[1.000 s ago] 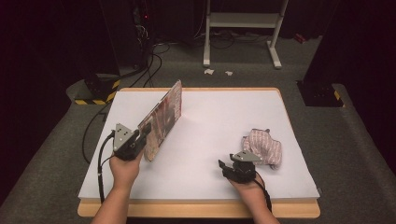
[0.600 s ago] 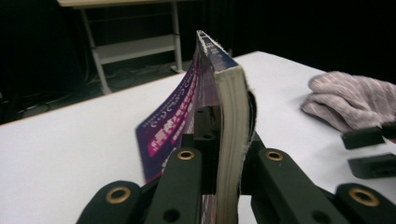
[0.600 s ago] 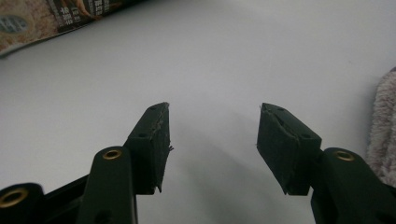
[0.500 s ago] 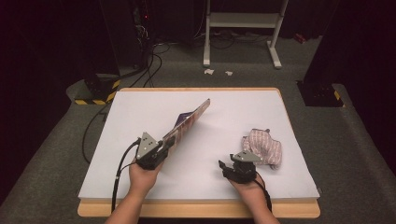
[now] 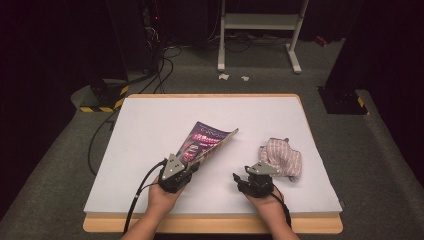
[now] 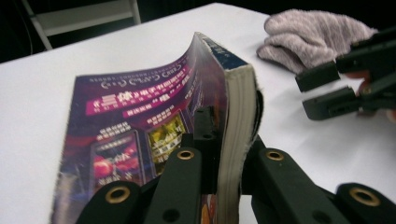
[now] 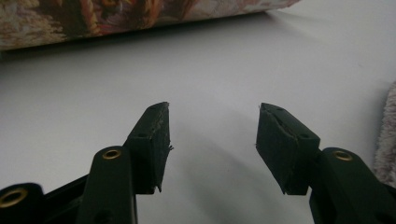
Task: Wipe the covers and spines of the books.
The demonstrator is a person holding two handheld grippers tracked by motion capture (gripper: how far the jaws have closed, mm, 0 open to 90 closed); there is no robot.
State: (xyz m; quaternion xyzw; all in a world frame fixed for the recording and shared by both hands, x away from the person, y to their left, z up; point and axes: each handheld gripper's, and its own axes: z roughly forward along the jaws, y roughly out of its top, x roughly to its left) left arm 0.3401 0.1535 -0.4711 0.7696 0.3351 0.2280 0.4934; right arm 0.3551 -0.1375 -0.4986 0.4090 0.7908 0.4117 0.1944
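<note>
Two claws in play; left claw (image 5: 192, 165) clamped on paperback book (image 5: 207, 141), which has tipped from upright to a low tilt left of the crumpled cloth (image 5: 281, 159); laydown on worktop (image 5: 150, 130) likely next; right claw (image 7: 212, 140) half-open, empty, unmoved.

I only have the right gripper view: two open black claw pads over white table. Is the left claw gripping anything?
Observer: Yes, the left claw is clamped on the thick purple-covered paperback book, pinching its page edge.
Operator: Is the book lying flat?
Observer: No, it is tilted, one long edge raised, in the high view.
Operator: What is that fuzzy thing at my right edge?
Observer: A crumpled pinkish-grey cloth on the white table, just beyond the right claw.
</note>
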